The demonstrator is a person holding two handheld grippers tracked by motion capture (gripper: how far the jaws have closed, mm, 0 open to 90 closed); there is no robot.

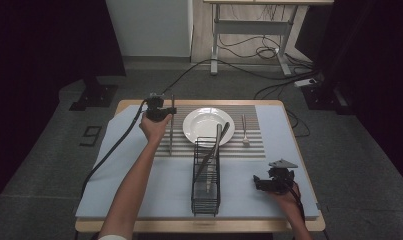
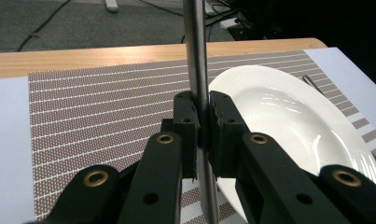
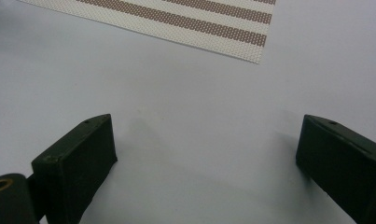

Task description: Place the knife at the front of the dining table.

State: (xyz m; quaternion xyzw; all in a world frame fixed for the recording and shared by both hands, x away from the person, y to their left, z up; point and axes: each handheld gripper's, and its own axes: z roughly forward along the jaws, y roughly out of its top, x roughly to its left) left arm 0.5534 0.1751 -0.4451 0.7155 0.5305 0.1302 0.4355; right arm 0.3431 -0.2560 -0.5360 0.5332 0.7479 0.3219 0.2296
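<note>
My left gripper [image 1: 169, 114] [image 2: 202, 114] is shut on a long thin metal utensil [image 1: 171, 135] [image 2: 195, 46], which looks like a knife. It holds the utensil over the striped placemat [image 1: 249, 145] [image 2: 101, 102], just left of the white plate [image 1: 201, 122] [image 2: 288, 112]. The utensil runs lengthwise beside the plate, and I cannot tell whether it touches the mat. My right gripper [image 1: 259, 184] [image 3: 206, 140] stands open over the pale blue cloth [image 1: 154, 185] [image 3: 190, 84] at the front right, with nothing between its jaws.
A fork [image 1: 244, 131] lies on the placemat right of the plate. A black wire rack [image 1: 206, 192] stands in the middle of the cloth with several utensils [image 1: 215, 147] leaning out toward the plate. Cables lie on the floor beyond the table.
</note>
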